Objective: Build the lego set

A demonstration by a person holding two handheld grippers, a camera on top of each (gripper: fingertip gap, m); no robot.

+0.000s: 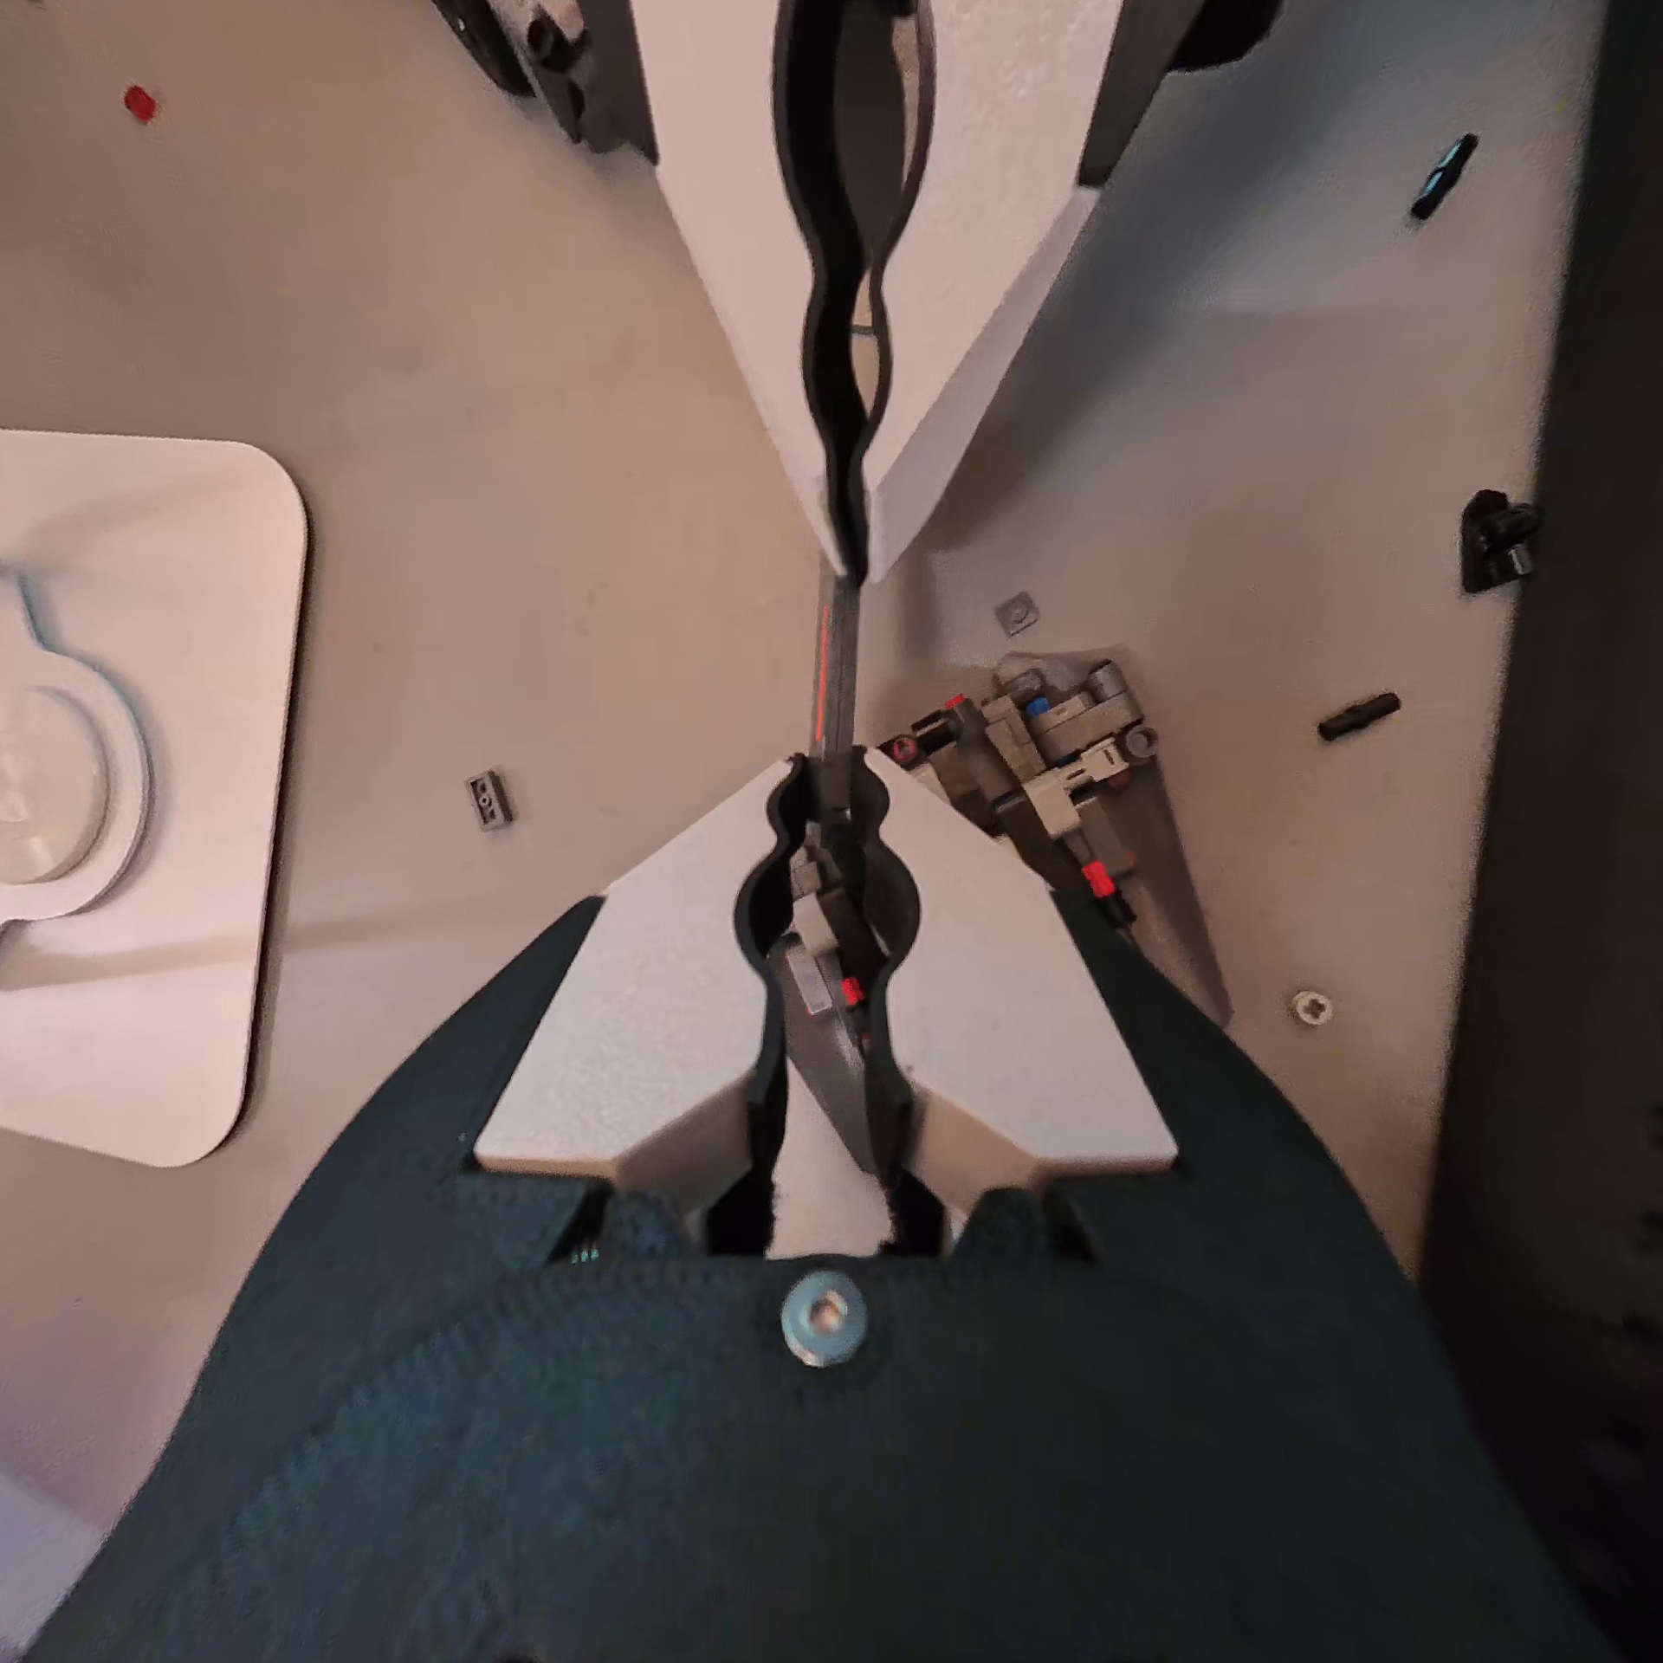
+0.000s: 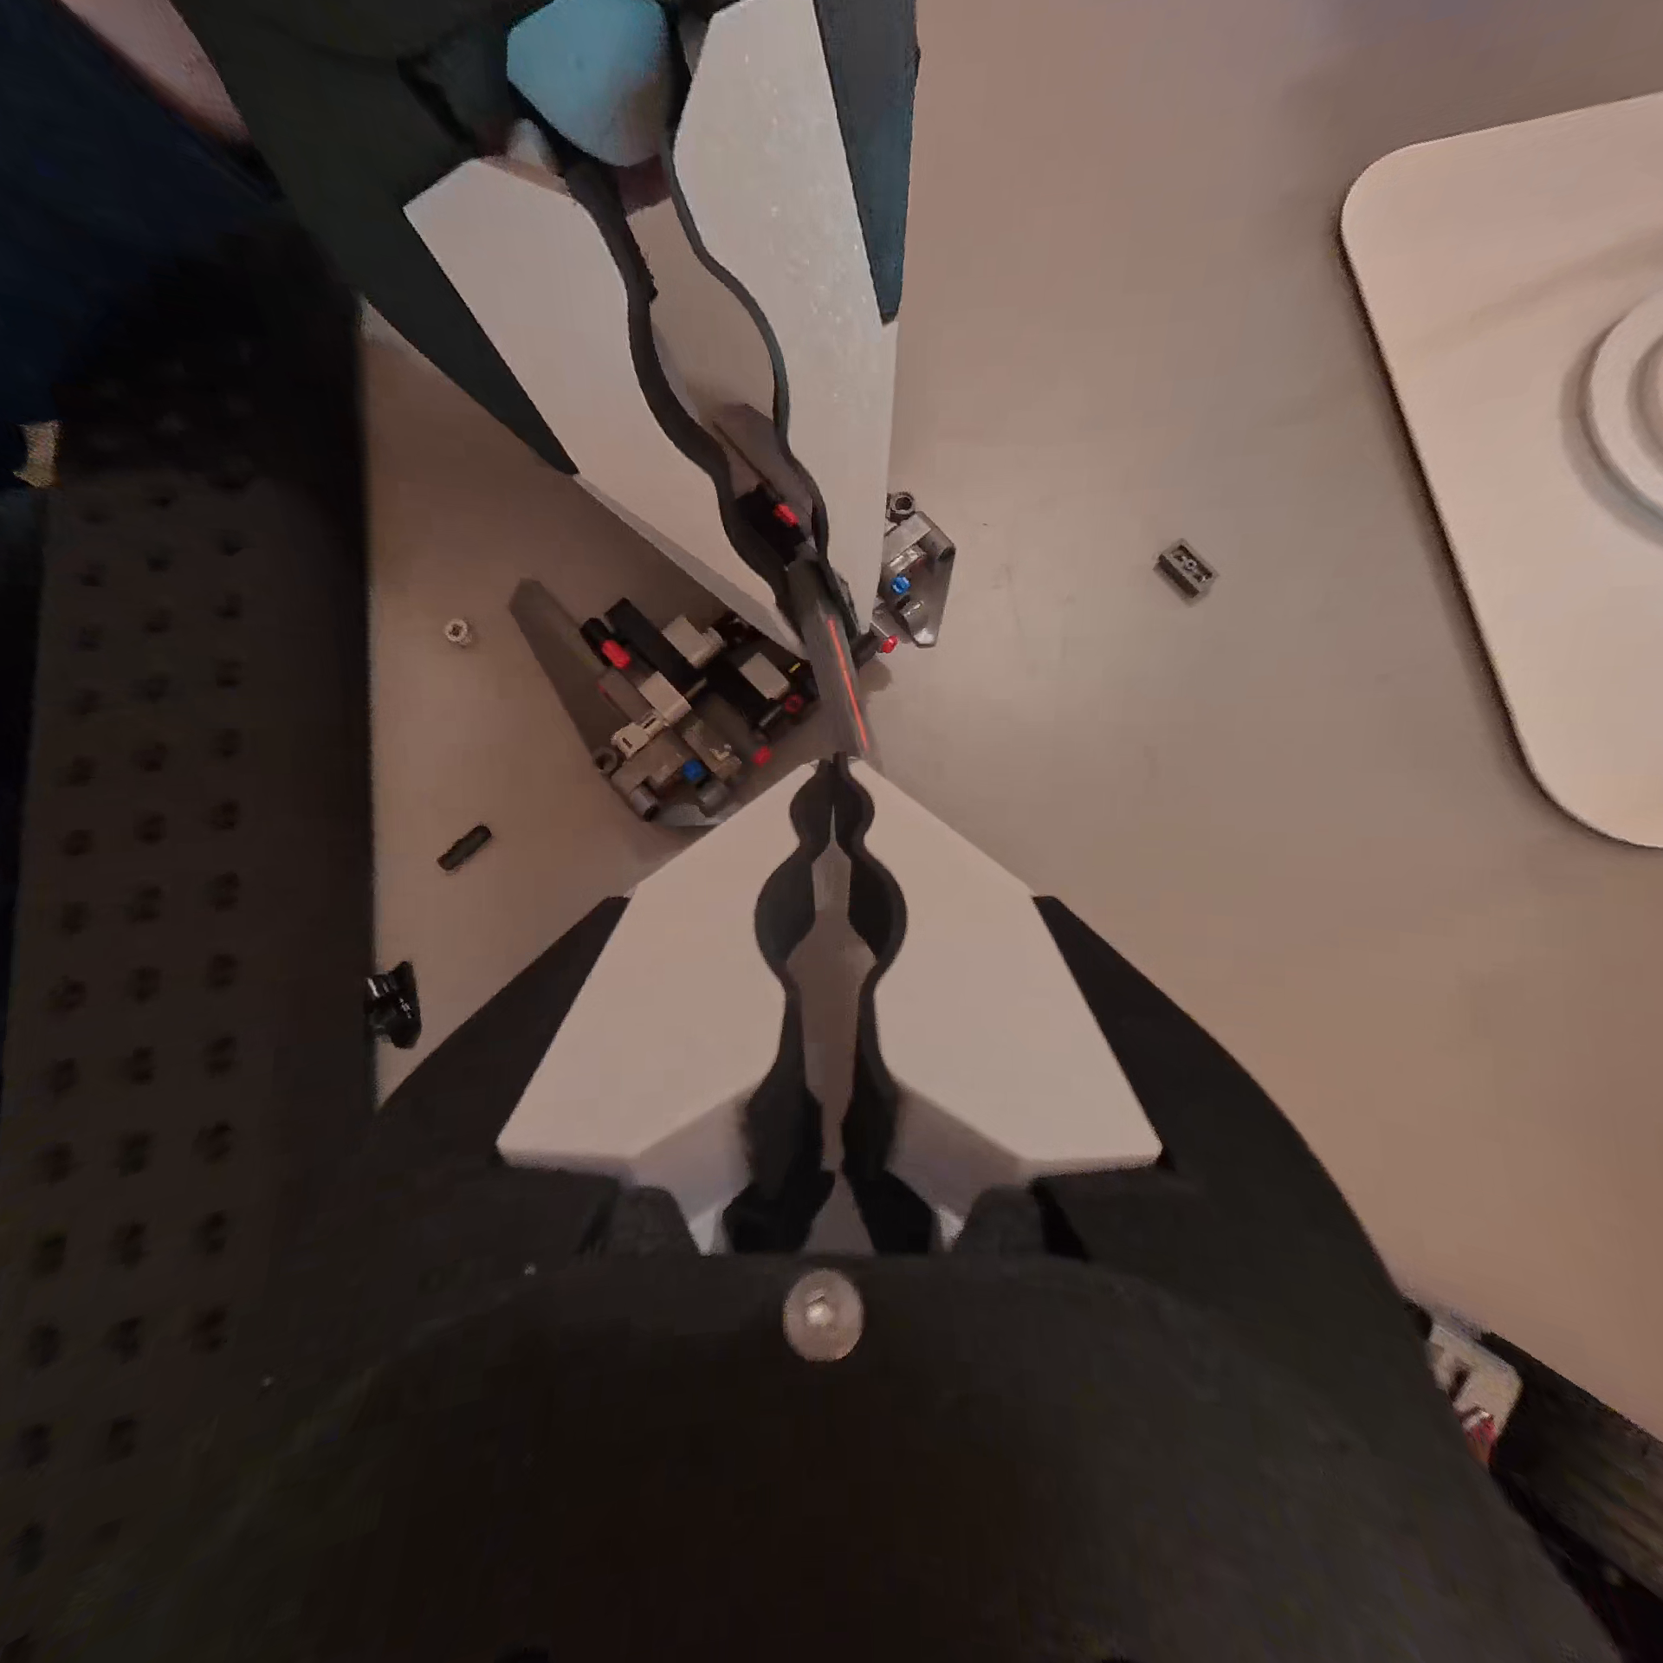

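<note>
Both grippers meet tip to tip over a pale table (image 1: 450,315), with the partly built grey lego model (image 1: 1053,765) lying on the table as the reference landmark. Left wrist view: the left gripper (image 1: 832,783) has its black wavy pads pressed in on a second grey sub-assembly (image 1: 823,972) with red pins, held up off the table just beside the model. A long dark grey strip with a red line (image 1: 837,675) runs from this sub-assembly to the right gripper (image 1: 846,558), which comes from the far side and pinches the strip's other end. Right wrist view: the right gripper (image 2: 837,778) is pressed together on the near end of the strip (image 2: 841,684), and the left gripper (image 2: 810,558) grips the sub-assembly beyond it; the model (image 2: 666,711) lies below and to the side of the joined tips. Loose parts around the model: a small grey two-stud plate (image 1: 490,799) well apart on the side toward a white tray (image 1: 225,810); a flat grey tile (image 1: 1019,614) near the model; a black connector (image 1: 1498,540), a black axle pin (image 1: 1357,717) and a pale round piece (image 1: 1311,1006) on the opposite side, near a dark perforated board (image 2: 180,900). A small red piece (image 1: 139,103) lies far from the model.
</note>
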